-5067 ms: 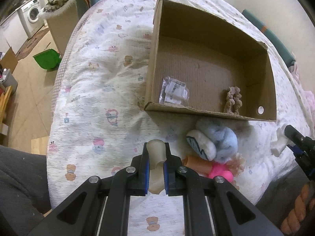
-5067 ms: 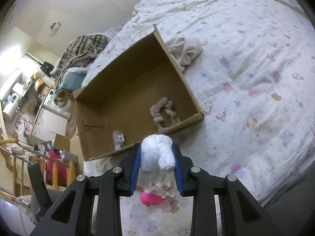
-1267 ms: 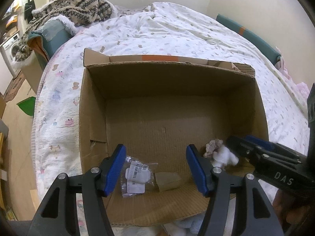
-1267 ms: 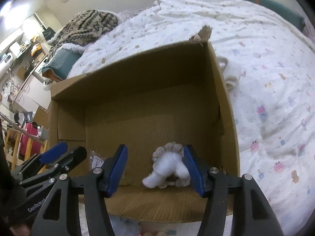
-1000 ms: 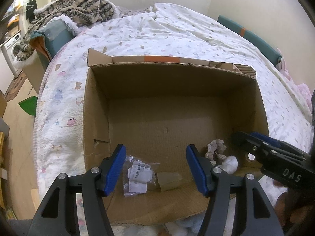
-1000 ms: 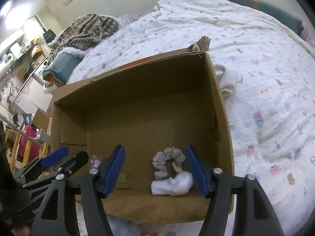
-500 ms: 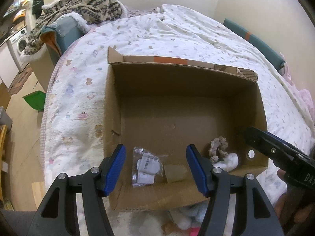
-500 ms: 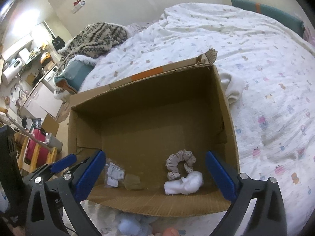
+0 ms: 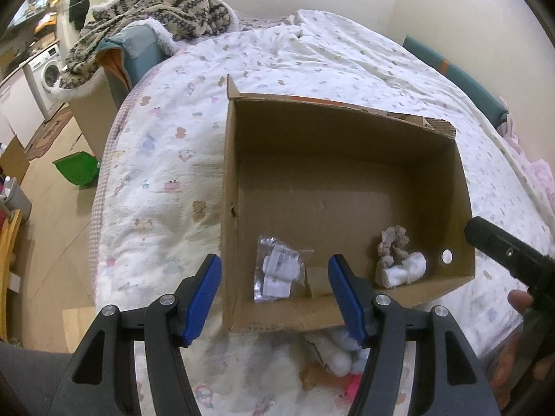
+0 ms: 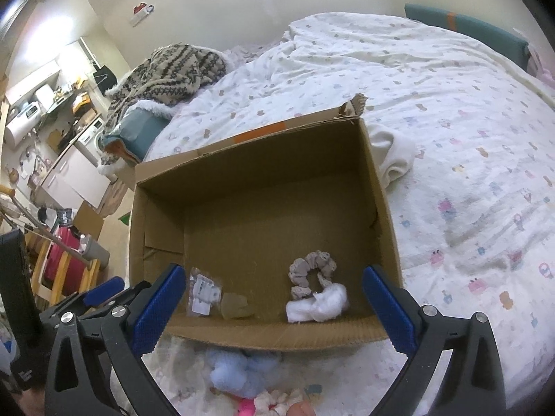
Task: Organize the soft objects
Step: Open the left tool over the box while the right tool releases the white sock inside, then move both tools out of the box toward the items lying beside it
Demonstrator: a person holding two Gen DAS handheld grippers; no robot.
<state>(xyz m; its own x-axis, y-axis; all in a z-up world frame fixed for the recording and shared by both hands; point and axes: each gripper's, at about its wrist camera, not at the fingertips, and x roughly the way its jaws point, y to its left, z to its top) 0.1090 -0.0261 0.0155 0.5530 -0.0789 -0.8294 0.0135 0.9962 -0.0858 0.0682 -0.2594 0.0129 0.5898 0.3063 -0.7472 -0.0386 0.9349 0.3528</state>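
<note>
Cardboard box (image 10: 381, 208), open-topped, rests on the bed (image 10: 468, 111) and holds four soft items along its near wall. White fluffy piece (image 10: 317, 303) lies in the box's near right part, touching a beige ruffled scrunchie (image 10: 312, 272) just behind it. Toward the near left part lies a clear plastic packet of white items (image 10: 203, 291), with a small pale beige piece (image 10: 234, 306) just beside it on the right. In the left wrist view the same four appear in the same order: packet (image 9: 277, 270), beige piece (image 9: 317, 279), scrunchie (image 9: 392, 246), white piece (image 9: 404, 270).

Left gripper (image 9: 275, 300) hovers over the near edge of the box, its blue-padded fingers (image 9: 203, 298) spread apart and holding nothing. Right gripper (image 10: 274, 308) likewise hovers at the near edge, fingers (image 10: 390, 310) spread wide and empty; they frame the items inside the box without touching them.

Outside the box, just in front of its near wall, a light blue plush (image 10: 239, 369) lies on the bed, with a pink toy (image 10: 246, 407) nearer the camera. A cream cloth (image 10: 393, 156) lies bunched against the box's right wall. A patterned knit blanket (image 10: 170, 69) is heaped beyond the bed's far left edge. A washing machine (image 9: 47, 72) and a green dustpan (image 9: 78, 171) stand on the floor to the left.
</note>
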